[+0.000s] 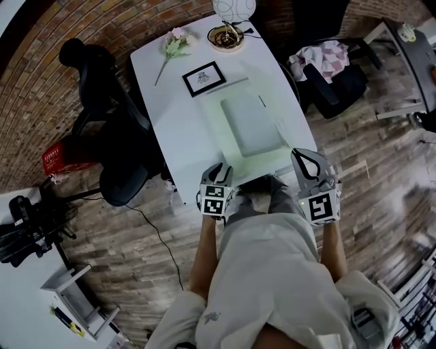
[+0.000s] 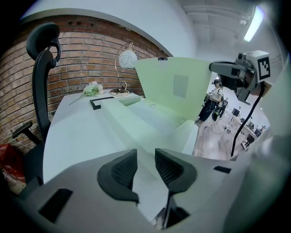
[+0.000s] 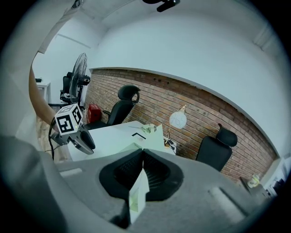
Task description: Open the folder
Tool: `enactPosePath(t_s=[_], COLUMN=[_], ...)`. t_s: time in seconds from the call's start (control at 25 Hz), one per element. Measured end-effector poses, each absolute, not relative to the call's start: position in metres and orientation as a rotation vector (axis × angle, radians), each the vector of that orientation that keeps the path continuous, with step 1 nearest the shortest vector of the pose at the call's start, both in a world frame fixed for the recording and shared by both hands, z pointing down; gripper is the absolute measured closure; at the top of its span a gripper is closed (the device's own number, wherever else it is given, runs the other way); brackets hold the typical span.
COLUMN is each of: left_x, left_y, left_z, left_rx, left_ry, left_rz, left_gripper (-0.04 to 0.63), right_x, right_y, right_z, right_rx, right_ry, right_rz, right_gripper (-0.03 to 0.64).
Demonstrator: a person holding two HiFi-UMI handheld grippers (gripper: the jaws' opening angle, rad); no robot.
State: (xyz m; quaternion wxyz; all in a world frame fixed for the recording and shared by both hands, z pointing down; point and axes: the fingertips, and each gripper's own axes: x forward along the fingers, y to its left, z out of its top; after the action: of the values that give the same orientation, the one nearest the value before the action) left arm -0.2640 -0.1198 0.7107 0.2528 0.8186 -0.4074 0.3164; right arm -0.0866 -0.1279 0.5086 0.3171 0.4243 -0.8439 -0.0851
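The pale green folder (image 1: 248, 126) lies on the white surface (image 1: 163, 102), on the half away from the lamp (image 1: 231, 13). In the head view it is washed out and its lifted cover is hard to make out. My left gripper view shows that cover (image 2: 177, 86) standing up steeply. My right gripper (image 3: 142, 157) is pressed together on the cover's thin edge, which blocks most of the folder in that view. My left gripper (image 2: 145, 157) is slightly spread at the edge farthest from the lamp. Whether it touches the folder I cannot tell.
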Motion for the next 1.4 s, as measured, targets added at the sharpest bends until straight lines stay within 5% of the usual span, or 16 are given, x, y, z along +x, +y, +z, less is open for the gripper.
enactPosePath(t_s=[1.4], left_x=[-0.264], left_y=[-0.121], left_z=[0.71], left_rx=[2.226], left_ry=[-1.116], left_rz=[0.868], left_gripper=[0.472], right_x=[-0.05], right_y=[-0.131], right_z=[0.504], right_rx=[1.243], right_ry=[-2.144], right_rz=[-0.234], right_gripper=[0.609])
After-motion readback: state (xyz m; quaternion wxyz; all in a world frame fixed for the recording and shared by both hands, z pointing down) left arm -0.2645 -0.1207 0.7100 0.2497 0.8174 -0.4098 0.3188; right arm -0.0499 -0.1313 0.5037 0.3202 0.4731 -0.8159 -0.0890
